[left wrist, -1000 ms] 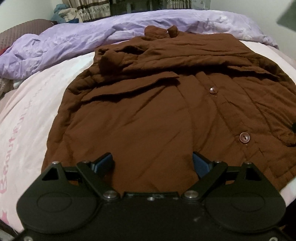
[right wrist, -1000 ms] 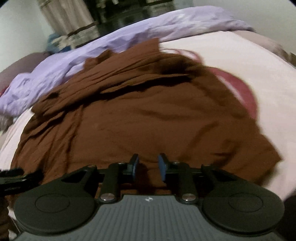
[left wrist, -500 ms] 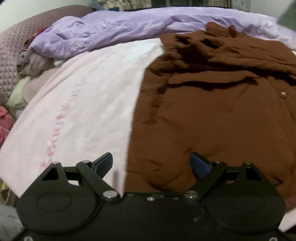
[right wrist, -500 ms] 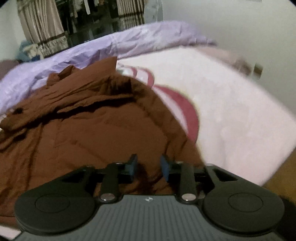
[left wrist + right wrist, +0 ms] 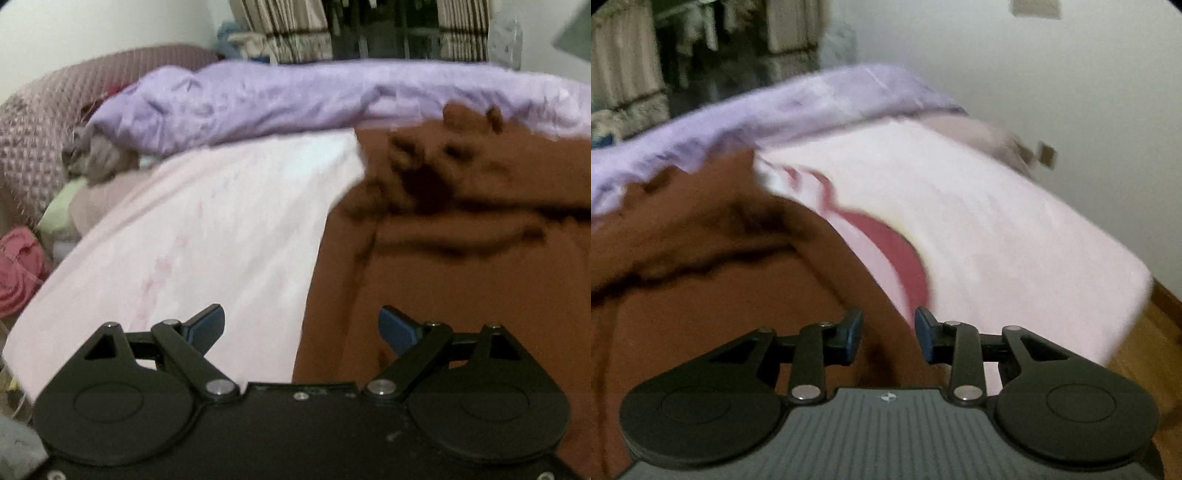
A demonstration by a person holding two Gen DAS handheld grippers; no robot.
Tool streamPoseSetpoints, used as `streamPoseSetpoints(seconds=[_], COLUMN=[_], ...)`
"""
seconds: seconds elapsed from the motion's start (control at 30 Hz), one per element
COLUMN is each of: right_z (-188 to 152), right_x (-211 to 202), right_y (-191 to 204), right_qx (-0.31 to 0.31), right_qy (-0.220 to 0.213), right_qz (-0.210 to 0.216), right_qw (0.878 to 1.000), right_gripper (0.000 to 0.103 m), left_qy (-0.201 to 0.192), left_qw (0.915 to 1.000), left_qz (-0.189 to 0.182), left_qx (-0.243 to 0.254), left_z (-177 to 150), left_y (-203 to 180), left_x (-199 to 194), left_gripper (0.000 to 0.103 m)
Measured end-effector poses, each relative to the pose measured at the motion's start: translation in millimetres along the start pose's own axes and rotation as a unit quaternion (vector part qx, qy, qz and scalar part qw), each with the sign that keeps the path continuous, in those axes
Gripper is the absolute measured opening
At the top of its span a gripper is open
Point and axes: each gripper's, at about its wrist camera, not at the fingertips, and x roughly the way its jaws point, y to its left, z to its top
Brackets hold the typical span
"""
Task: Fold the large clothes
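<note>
Brown coat (image 5: 461, 280) lies spread on the bed (image 5: 207, 221), collar end toward the purple quilt (image 5: 295, 99). Top part looks bunched; no finished fold visible. Left gripper (image 5: 301, 325) jaws wide apart, empty, at the coat's side edge. Right gripper (image 5: 888, 334) jaws part-open, gripping nothing. Folding mostly left.

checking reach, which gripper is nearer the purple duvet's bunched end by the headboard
Left. The left gripper faces the bunched purple duvet across pink sheet; the right gripper sits over the brown coat.
</note>
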Motion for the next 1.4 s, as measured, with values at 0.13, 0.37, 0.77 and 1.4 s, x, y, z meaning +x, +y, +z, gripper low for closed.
streamPoseSetpoints(seconds=[0.13,0.37,0.77,1.4], right_z=[41,111,109,151], right_x=[14,107,150,207], right_y=[40,95,92,171], right_qx=[-0.036,-0.049,0.025,0.021], right_qy=[-0.057,-0.091,-0.055,-0.013], right_qz=[0.044,0.108,0.142,0.141], right_qw=[0.997,0.989,0.988,0.99], right_gripper=[0.04,0.024,0.02,0.027], left_qy=[-0.068,-0.09,-0.062,-0.037], left_qw=[0.9973,0.9959,0.9969,0.9988], left_qz=[-0.028,-0.002,-0.017,-0.007], left_qx=[0.003,-0.005,-0.045,-0.03], left_z=[58,134,153,221], left_y=[-22,-72,-59,-116], left_x=[17,114,157,209], left_gripper=[0.093,0.094,0.093,0.093])
